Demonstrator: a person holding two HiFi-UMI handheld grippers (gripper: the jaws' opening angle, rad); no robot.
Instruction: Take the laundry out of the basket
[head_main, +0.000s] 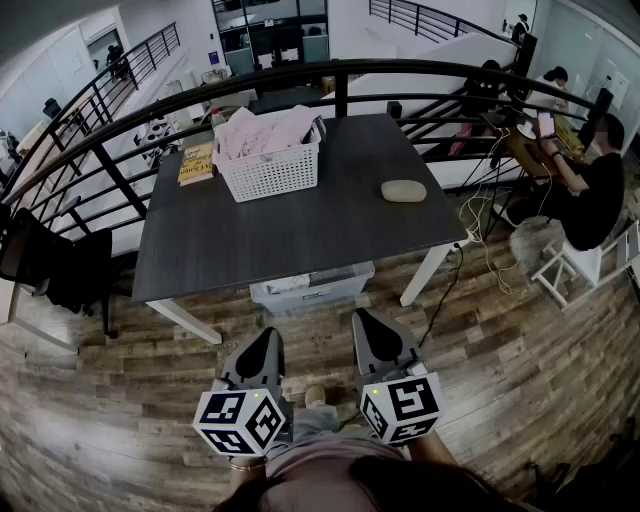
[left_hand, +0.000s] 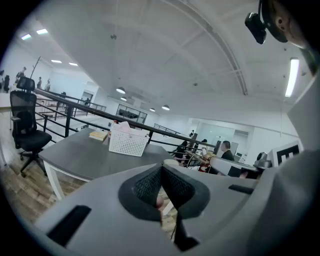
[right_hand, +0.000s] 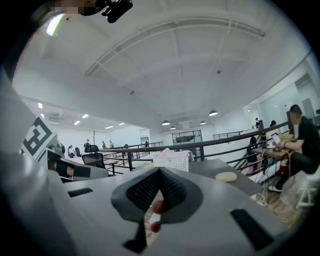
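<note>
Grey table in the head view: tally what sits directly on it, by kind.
White perforated plastic basket, full of pink and white laundry: 1
Yellow book: 1
Beige oval lump: 1
Total: 3

The right gripper has its black ribbed jaws pressed together with nothing between them, pointing roughly level across a dark table. Straight beyond the jaw tips a white basket stands on the table's far part, with pale laundry heaped above its rim. A pale oval object lies well to the right of it. A black railing runs behind the table, and a seated person is at the far right.
</note>
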